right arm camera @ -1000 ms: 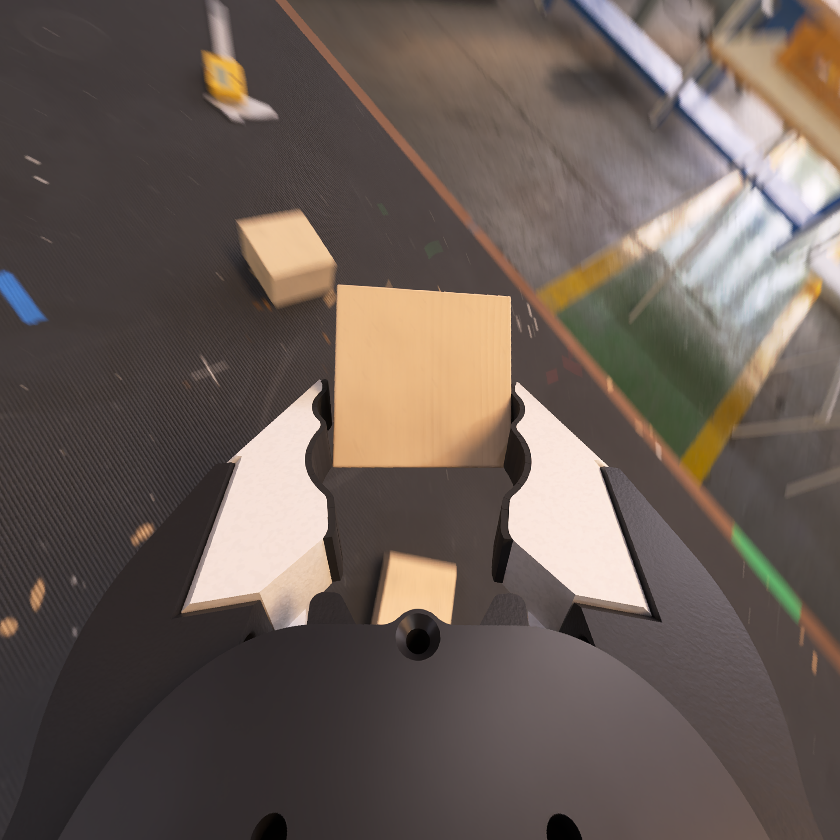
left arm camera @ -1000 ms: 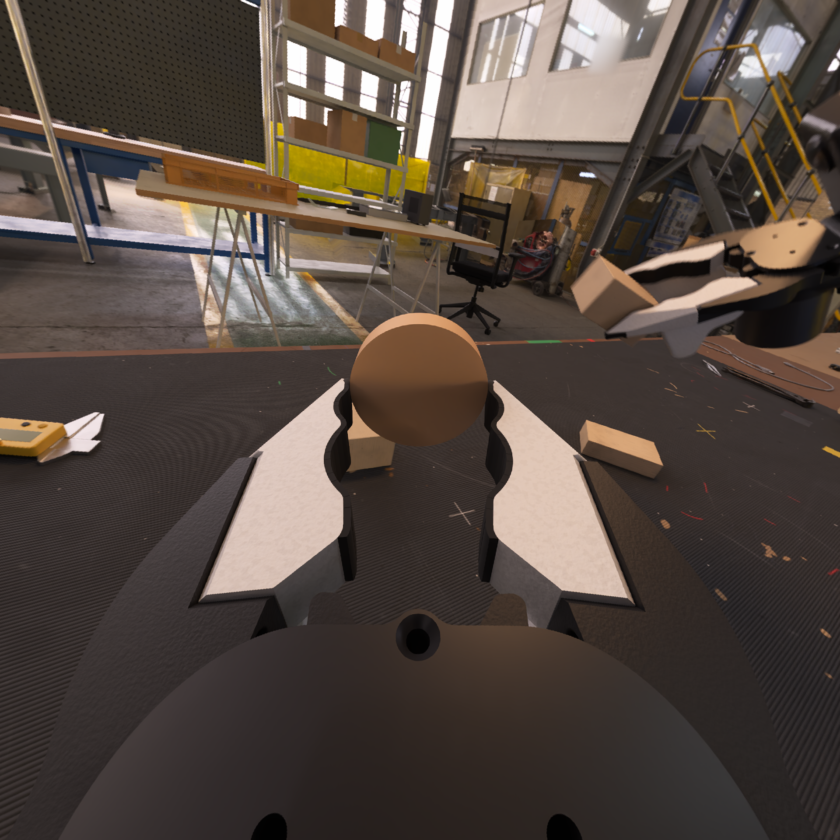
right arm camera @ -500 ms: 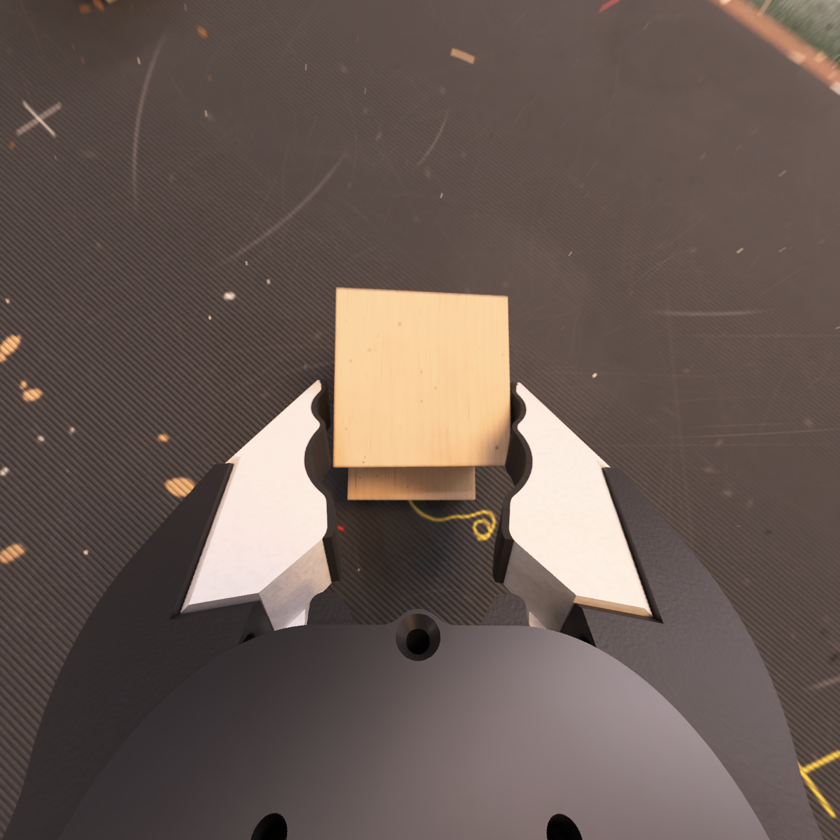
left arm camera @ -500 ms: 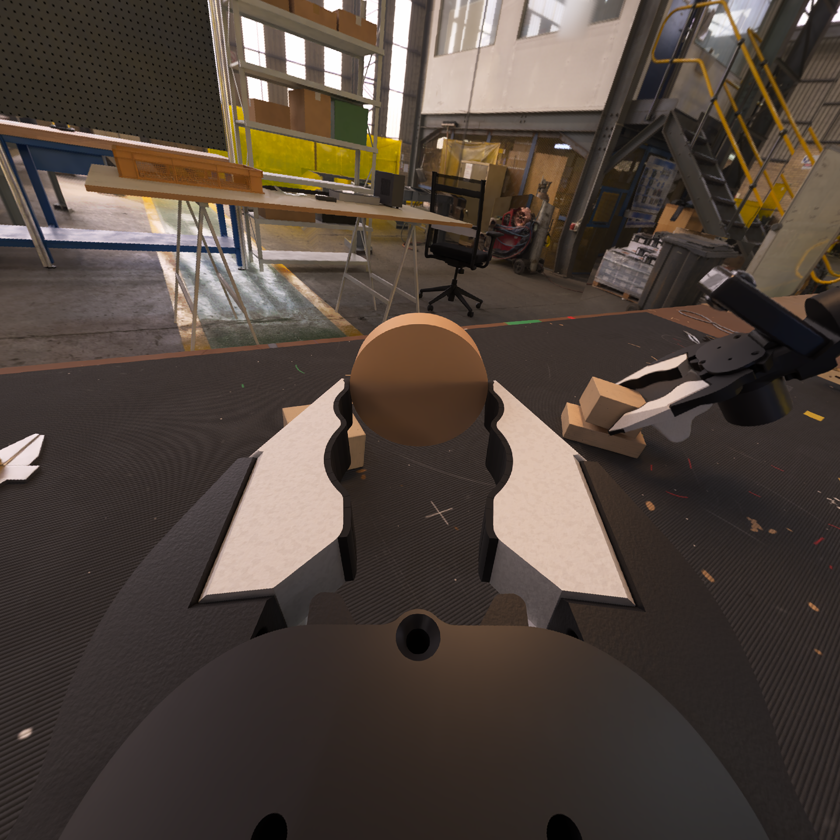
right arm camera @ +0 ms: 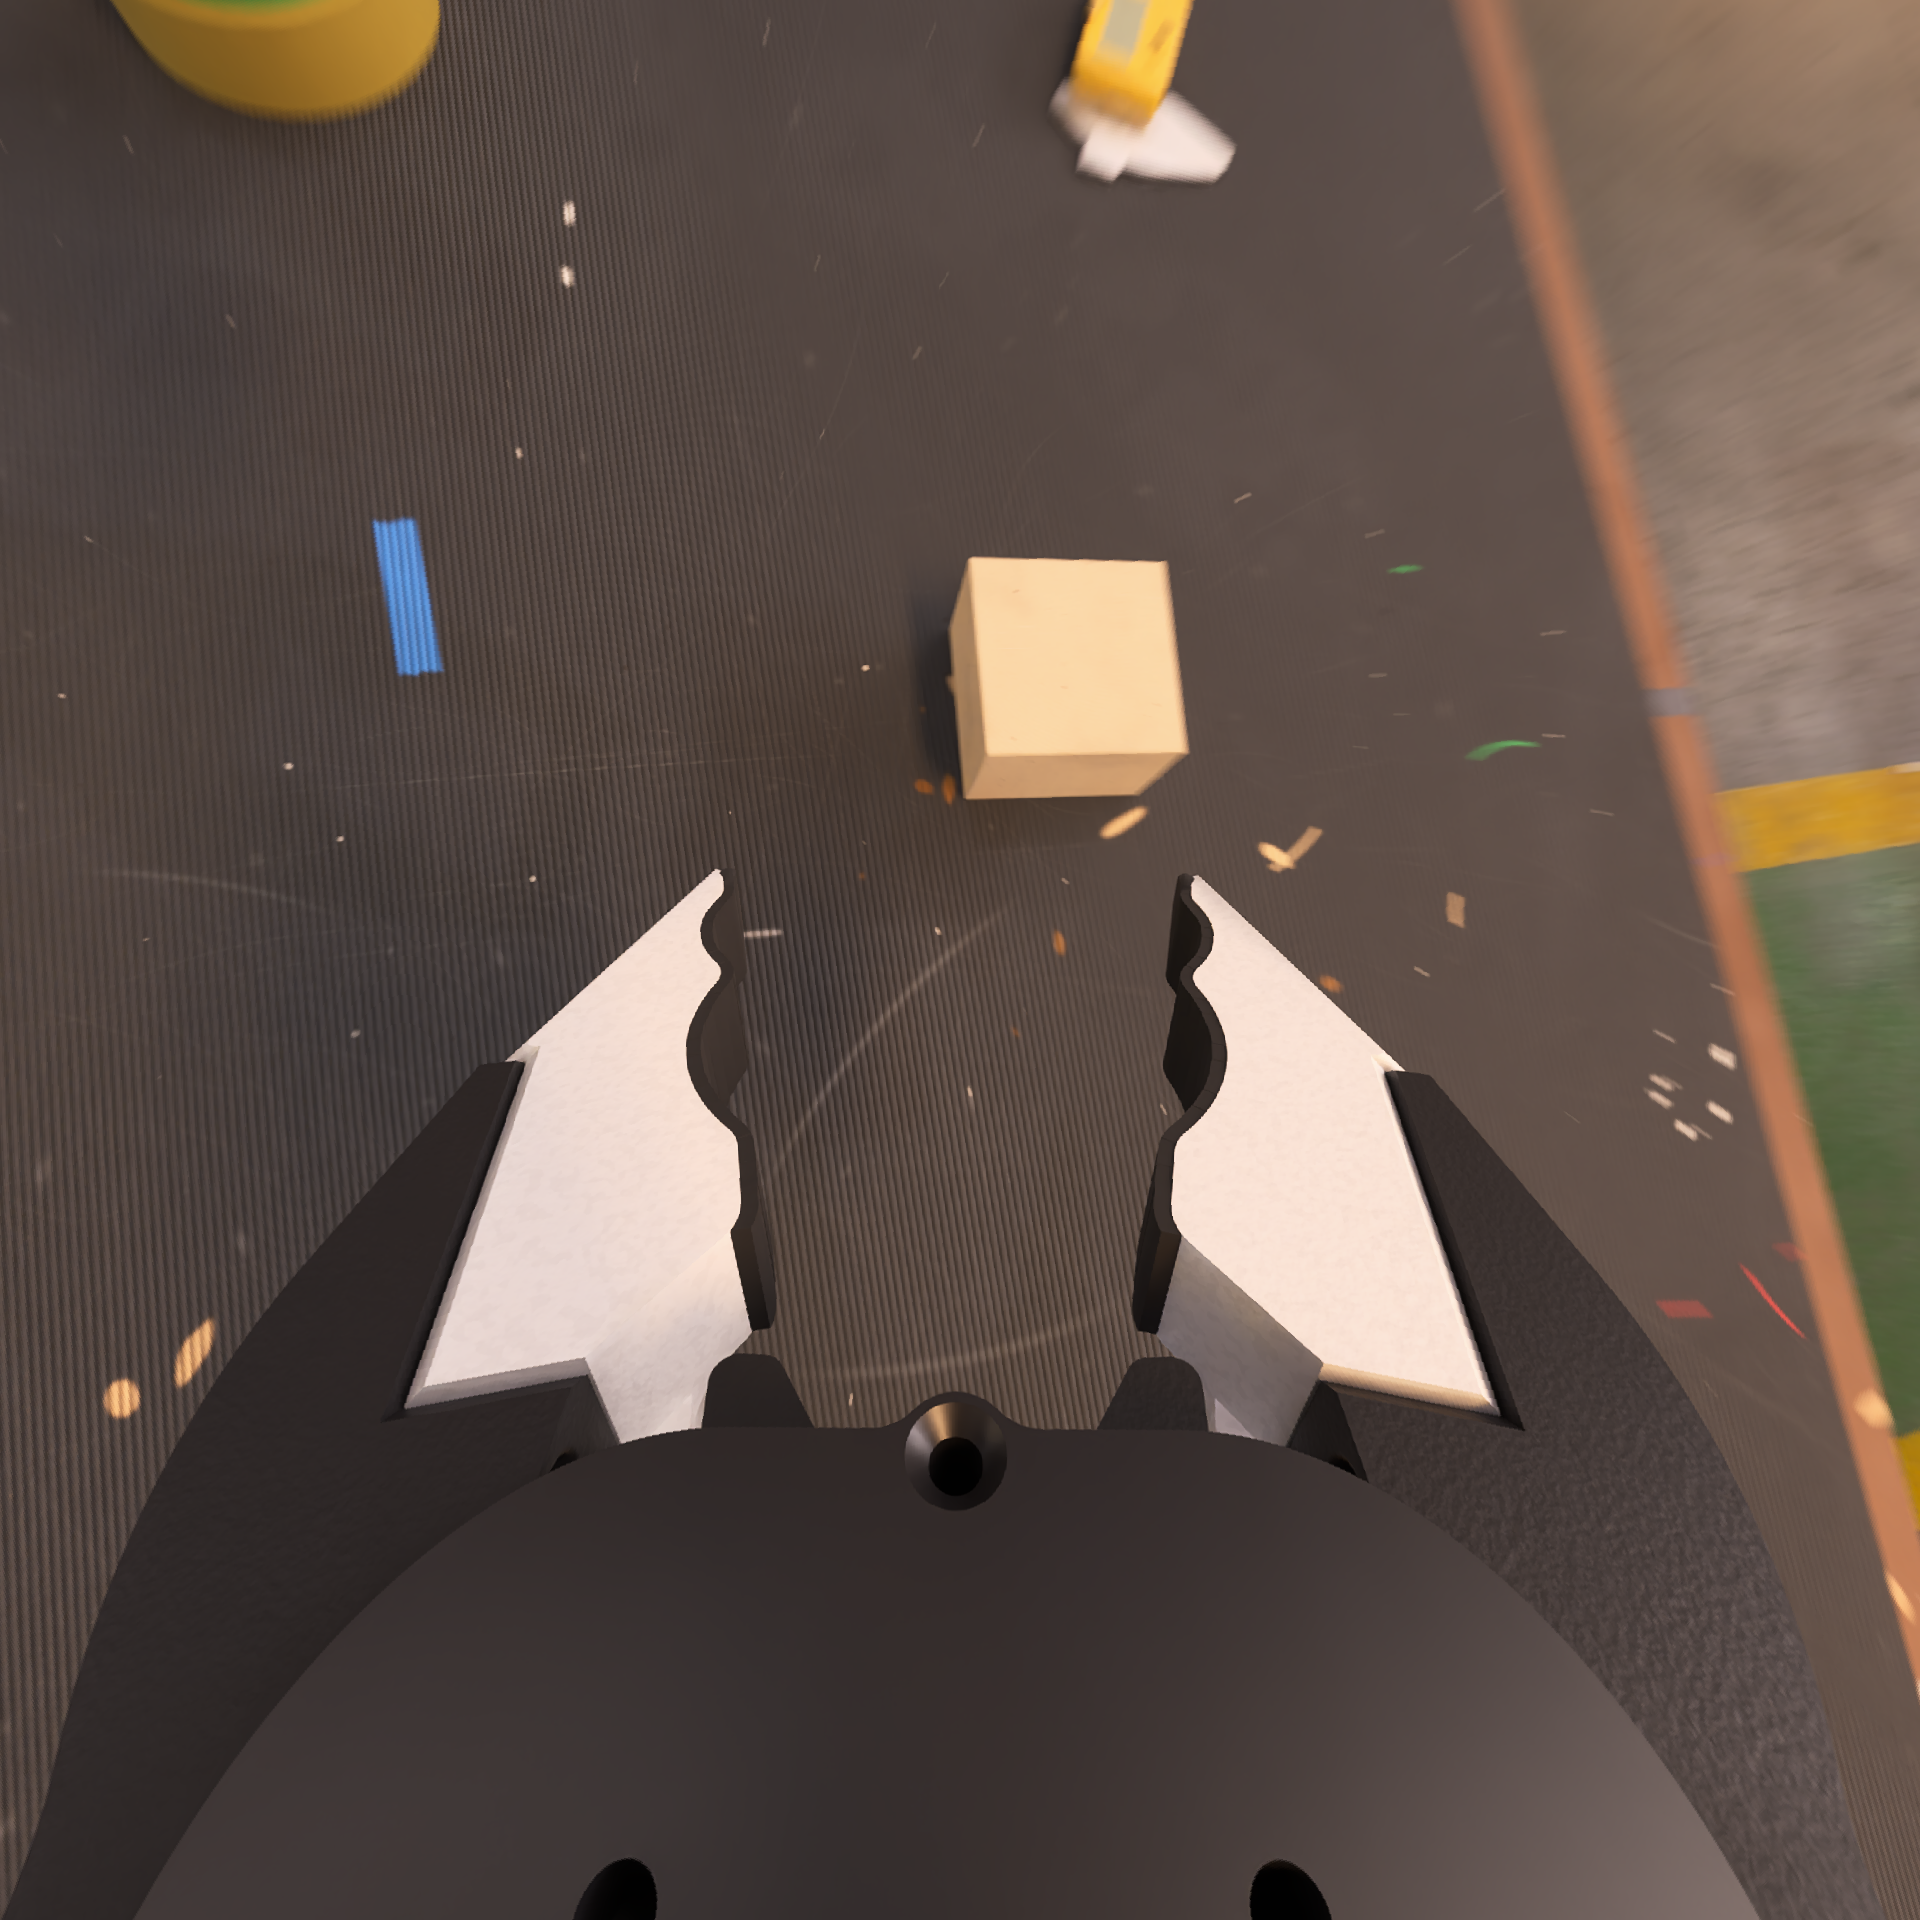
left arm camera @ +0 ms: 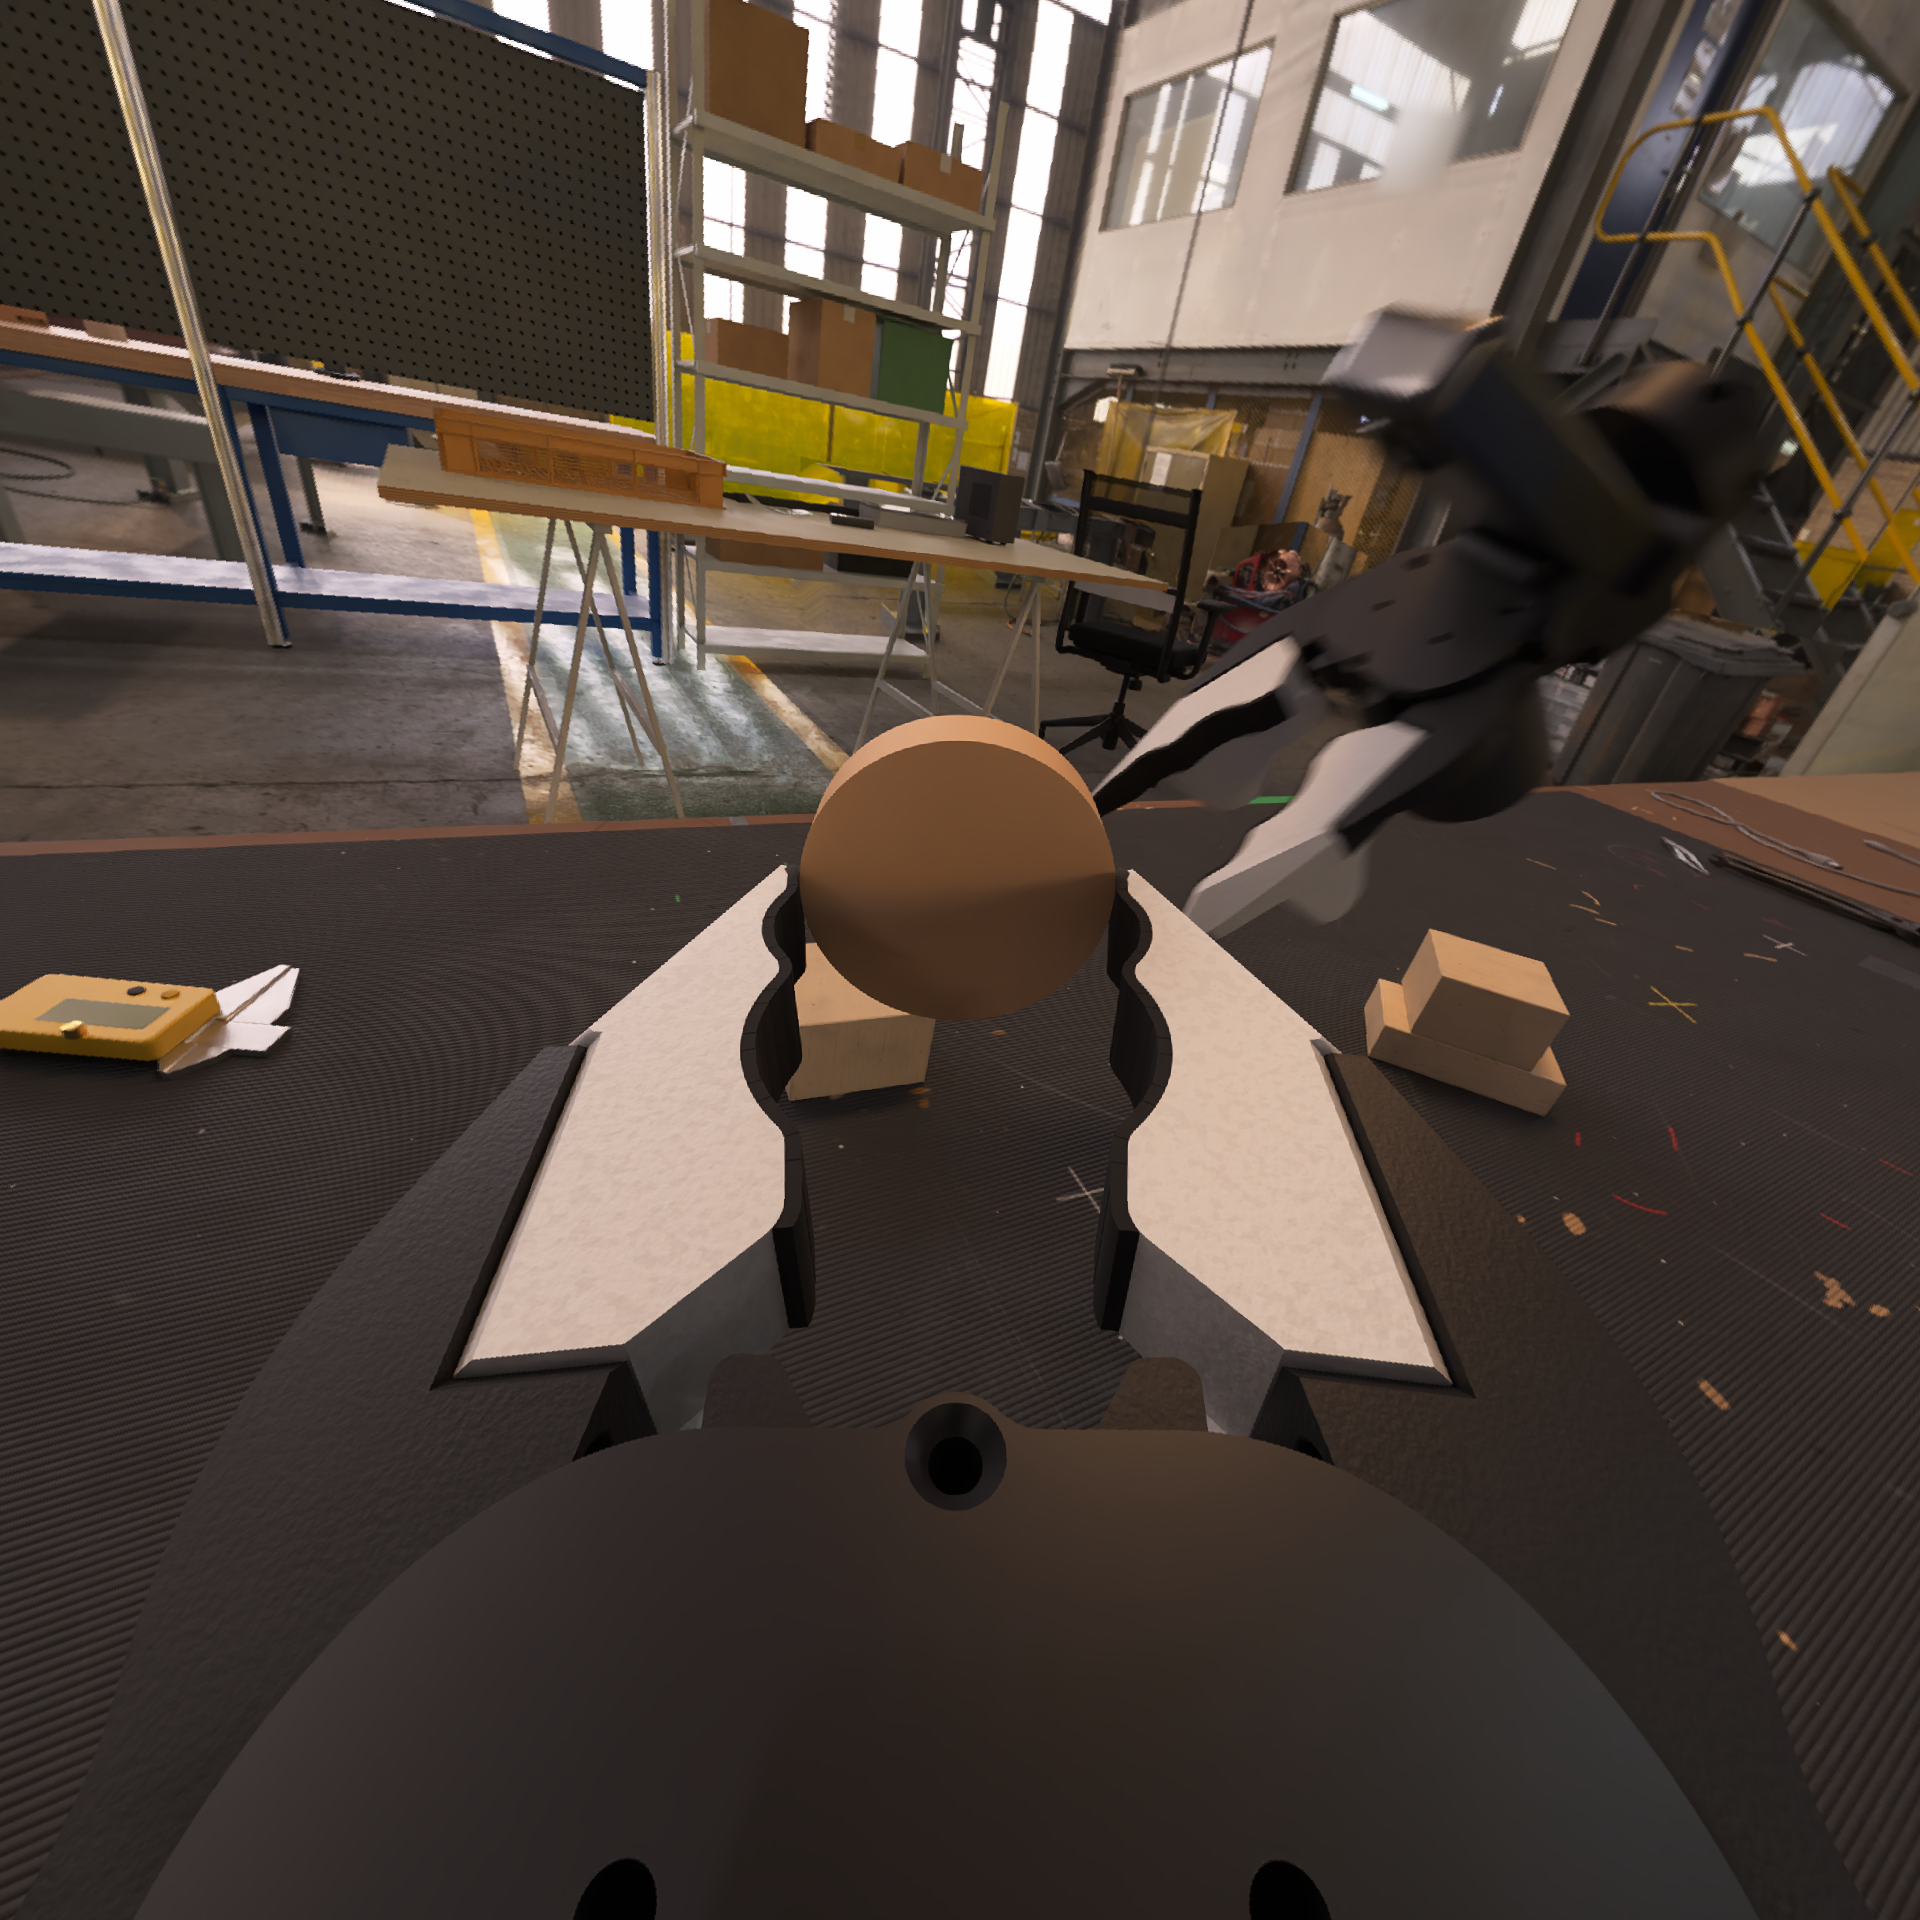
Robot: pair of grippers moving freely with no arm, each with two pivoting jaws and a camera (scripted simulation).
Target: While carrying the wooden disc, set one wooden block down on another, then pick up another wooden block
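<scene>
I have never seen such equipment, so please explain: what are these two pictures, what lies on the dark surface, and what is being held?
Each picture comes from a camera mounted on a two-finger grasping tool, looking forward along its white fingers.

In the left wrist view, the left tool is shut on a round wooden disc and holds it above the dark mat. The right tool shows farther off, blurred, in the air.

In the right wrist view, the right tool is open and holds nothing. It looks down at a single wooden block lying ahead of it on the mat.

To the right in the left view, a small block rests on a flatter block. A yellow measuring device lies to the left. A yellow round object shows at the top edge of the right view; it is cut off, so I cannot tell what it is.
</scene>
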